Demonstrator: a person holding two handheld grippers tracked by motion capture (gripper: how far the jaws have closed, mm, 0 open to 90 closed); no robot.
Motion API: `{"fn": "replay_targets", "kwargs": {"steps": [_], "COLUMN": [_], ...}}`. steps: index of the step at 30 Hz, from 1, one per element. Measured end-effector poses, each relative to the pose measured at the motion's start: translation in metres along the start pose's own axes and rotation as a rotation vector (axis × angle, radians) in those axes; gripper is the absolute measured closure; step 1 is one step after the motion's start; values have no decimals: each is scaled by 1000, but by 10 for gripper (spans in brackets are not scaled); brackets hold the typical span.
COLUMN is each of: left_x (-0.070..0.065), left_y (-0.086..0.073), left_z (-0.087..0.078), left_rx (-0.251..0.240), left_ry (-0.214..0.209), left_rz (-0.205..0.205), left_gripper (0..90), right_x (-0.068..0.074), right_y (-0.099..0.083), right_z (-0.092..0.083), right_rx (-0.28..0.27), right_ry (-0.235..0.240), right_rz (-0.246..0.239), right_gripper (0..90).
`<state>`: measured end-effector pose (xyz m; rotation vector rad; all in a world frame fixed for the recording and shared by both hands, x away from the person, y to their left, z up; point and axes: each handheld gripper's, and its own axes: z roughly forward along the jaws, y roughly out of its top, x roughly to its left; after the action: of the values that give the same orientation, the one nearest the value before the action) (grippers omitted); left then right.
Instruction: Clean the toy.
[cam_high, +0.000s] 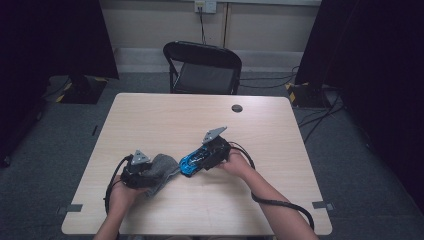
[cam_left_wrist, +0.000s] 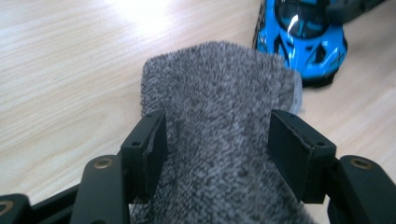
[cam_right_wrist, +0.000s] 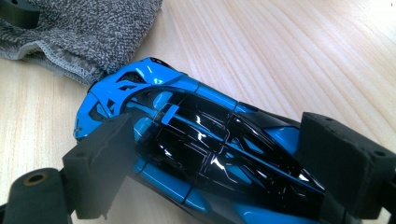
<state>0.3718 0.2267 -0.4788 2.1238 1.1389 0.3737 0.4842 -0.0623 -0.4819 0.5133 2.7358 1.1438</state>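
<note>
Near the tabletop's (cam_high: 150, 112) front edge, the right gripper (cam_right_wrist: 219, 154) clamps the glossy blue-and-black toy car (cam_right_wrist: 196, 149) across its sides. The car's nose touches the grey knitted cloth (cam_left_wrist: 219, 116), lying between the left gripper's (cam_left_wrist: 217, 140) parted jaws.

The right gripper (cam_right_wrist: 219, 158) has its 2 black jaws closed on the sides of a blue and black toy car (cam_right_wrist: 201, 144), one pad at 8 o'clock, the other at 4 o'clock. The car lies on the pale wooden table (cam_right_wrist: 303, 56), nose towards 11 o'clock. There a grey knitted cloth (cam_right_wrist: 79, 32) touches the car's front end.
</note>
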Motion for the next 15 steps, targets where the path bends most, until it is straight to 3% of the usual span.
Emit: {"fn": "replay_targets", "kwargs": {"steps": [1,3,4,5,6,7,9,11,12,14,15], "left_x": [2,2,3,2,1,1,5,8,7,0,-4], "left_y": [-3,-7,-6,-4,-2,-1,4,11,14,15,16], "left_z": [3,4,3,2,2,2,1,5,10,20,22], "left_rx": [41,35,41,51,47,29,-20,-27,-5,40,35], "left_ry": [-33,-40,-42,-18,19,48,100,115,113,113,113], "left_rz": [-5,-2,-14,-20,-23,-30,-91,-153,-157,-112,-101], "left_gripper": [409,438,525,646,682,698,704,704,704,703,703], "right_x": [1,1,1,1,1,1,2,1,2,2,2], "right_y": [0,1,1,1,0,0,1,2,2,1,1], "right_z": [0,0,0,0,0,0,1,1,1,1,0], "right_rx": [-1,2,3,2,0,-1,3,13,12,8,8], "right_ry": [-2,-3,-3,-3,-5,-6,-5,-4,-4,-7,-8], "right_rz": [3,2,1,3,6,6,5,5,6,8,10], "right_gripper": [113,113,113,113,112,112,112,112,112,112,112]}}
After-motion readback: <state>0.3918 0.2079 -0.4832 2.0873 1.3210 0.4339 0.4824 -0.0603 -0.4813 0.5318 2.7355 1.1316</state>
